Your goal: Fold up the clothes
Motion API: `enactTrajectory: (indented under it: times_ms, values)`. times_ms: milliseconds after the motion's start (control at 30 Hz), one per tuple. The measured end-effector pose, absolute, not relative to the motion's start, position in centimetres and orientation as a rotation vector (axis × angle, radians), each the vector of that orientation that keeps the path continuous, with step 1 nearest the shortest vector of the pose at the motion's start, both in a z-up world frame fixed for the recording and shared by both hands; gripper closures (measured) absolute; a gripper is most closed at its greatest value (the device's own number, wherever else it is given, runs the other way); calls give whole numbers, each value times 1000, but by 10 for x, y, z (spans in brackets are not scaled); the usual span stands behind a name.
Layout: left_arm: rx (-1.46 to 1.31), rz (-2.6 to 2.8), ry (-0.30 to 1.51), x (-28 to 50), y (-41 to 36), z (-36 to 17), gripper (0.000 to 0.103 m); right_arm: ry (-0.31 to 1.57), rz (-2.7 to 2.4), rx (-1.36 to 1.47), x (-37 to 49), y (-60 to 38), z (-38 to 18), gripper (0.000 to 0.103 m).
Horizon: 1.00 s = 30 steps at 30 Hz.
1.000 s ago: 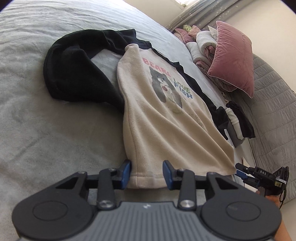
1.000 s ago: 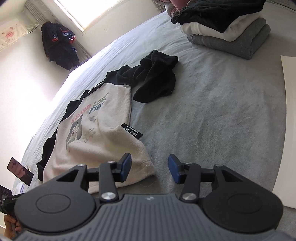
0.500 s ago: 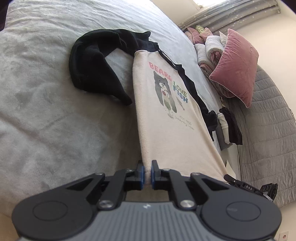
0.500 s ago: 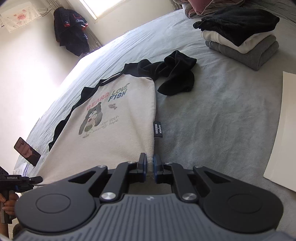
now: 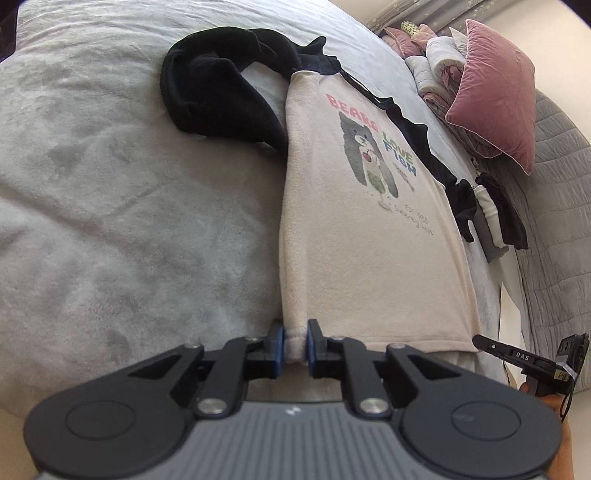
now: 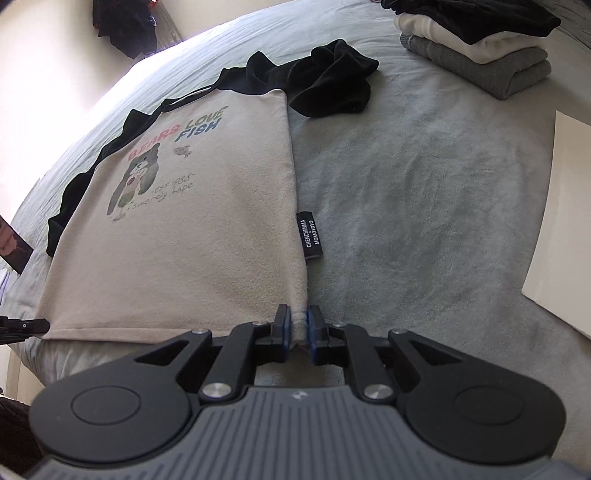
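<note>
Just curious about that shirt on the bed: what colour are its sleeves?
Black, on a cream sweatshirt; the bunched sleeve shows best in the right wrist view.

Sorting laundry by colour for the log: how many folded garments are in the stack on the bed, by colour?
Black: 1
White: 1
Grey: 1
Total: 3 in the folded stack

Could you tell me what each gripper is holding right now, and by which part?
Both hold the cream fleece bear-print sweatshirt by its bottom hem: the left gripper pinches one hem corner, the right gripper the other.
</note>
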<state>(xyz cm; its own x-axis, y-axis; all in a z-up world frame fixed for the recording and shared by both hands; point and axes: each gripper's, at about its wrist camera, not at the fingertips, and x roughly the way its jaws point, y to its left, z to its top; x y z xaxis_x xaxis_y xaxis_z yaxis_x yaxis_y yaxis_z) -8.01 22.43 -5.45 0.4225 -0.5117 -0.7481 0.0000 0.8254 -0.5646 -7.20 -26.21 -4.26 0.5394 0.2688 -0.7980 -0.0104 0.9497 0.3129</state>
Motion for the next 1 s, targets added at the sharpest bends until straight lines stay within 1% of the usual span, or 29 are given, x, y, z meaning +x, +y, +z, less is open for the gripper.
enactTrajectory:
  times_ms: [33,67,133,267,400,500,533,567,633,733,833,933,1000]
  values:
    - [-535,-329,1088,-78,228,-51,71,988,168,279,-71,-261,-40,75]
    - [-534,-310,1071,-77,233,-48,61,980,163,264,-71,-260,-36,62]
    - [-545,-256,1027,-68,246,-41,60,952,143,215,-69,-257,-27,54]
    - [-607,-164,985,-41,263,-38,60,933,145,217,-61,-254,-18,54]
    - [-678,-49,995,-2,271,-44,60,931,173,209,-47,-242,-9,54]
    - [-734,14,991,19,273,-52,64,916,204,177,-33,-228,1,54]
    - [-747,37,989,24,274,-55,69,910,211,172,-28,-224,4,53]
    - [-760,61,986,30,275,-57,81,904,222,169,-21,-219,6,53]
    - [-731,107,958,37,275,-52,89,898,245,164,-9,-209,8,53]
    - [-582,210,835,44,273,-29,93,899,287,145,10,-187,9,53]
    - [-385,294,629,41,270,1,93,899,329,126,28,-165,9,53]
    - [-261,301,434,30,266,23,93,898,374,109,45,-144,9,53]
    - [-218,198,321,24,262,31,93,894,407,113,55,-130,9,53]
